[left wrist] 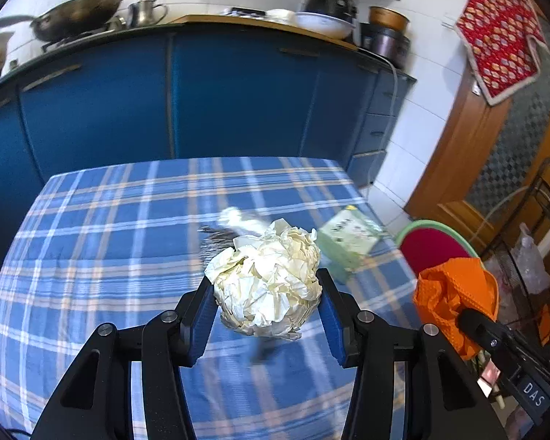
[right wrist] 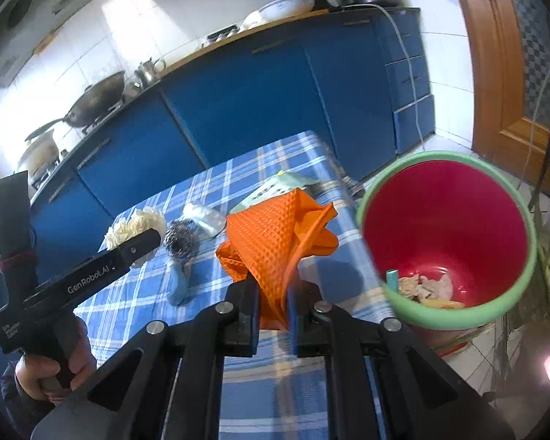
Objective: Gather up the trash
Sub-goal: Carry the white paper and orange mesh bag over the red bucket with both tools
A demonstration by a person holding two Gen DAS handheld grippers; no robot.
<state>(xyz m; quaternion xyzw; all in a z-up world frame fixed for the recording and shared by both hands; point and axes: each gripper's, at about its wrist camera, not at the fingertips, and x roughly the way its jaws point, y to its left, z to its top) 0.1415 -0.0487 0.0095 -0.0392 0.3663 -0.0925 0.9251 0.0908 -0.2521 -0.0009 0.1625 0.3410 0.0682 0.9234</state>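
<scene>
Two readable marks: "GenRobot.AI" (right wrist: 88,279), "DAS" (left wrist: 533,394)

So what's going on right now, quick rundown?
Left gripper clamped on crumpled paper ball. Right gripper shut on orange cloth. Bin beside the table, open, scraps inside. Nothing blocking the way.

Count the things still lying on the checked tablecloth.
3: a steel scourer, a clear plastic wrapper right behind it, and a green packet near the table's far corner by the bin. The orange cloth may hide more.
</scene>
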